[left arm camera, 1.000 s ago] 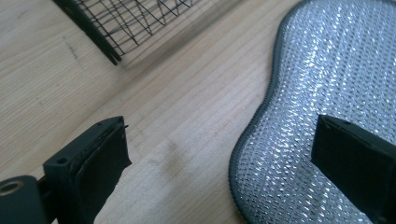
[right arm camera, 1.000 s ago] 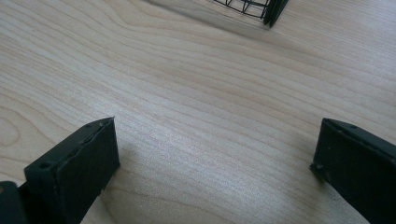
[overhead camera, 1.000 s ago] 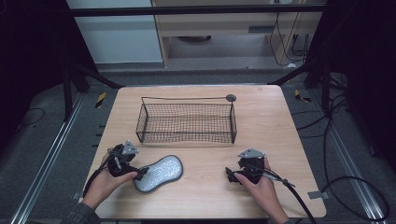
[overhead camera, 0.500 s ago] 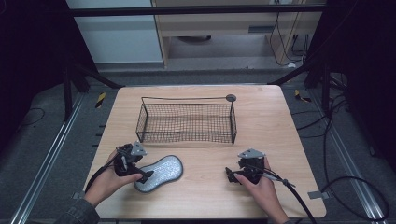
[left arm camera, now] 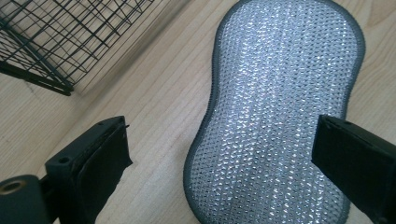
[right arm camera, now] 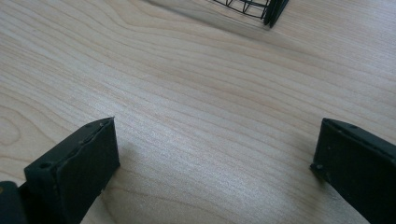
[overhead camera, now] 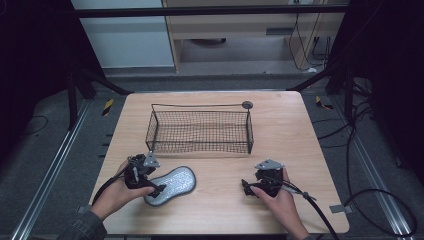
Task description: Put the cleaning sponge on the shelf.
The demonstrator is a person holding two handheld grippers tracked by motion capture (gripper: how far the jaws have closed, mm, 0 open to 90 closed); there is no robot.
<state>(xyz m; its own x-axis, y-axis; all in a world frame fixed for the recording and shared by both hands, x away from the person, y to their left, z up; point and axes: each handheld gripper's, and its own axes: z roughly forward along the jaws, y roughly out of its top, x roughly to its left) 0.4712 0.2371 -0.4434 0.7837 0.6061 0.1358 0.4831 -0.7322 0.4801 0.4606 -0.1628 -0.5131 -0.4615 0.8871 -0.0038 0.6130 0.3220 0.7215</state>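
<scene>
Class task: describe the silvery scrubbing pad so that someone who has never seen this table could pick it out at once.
Start at the black wire mesh basket on the light wooden table. Nearer the person, at the left gripper, lies a flat peanut-shaped pad of glittery silver mesh with a grey edge, the table's one soft, shiny thing.

No readable text or labels

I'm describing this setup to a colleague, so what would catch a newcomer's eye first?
Likely the silvery, peanut-shaped scrubbing pad with a grey rim, lying flat on the pale wooden table, with the left gripper open over its near end. Behind it stands a black wire mesh basket, while the right gripper rests open on bare wood.
</scene>
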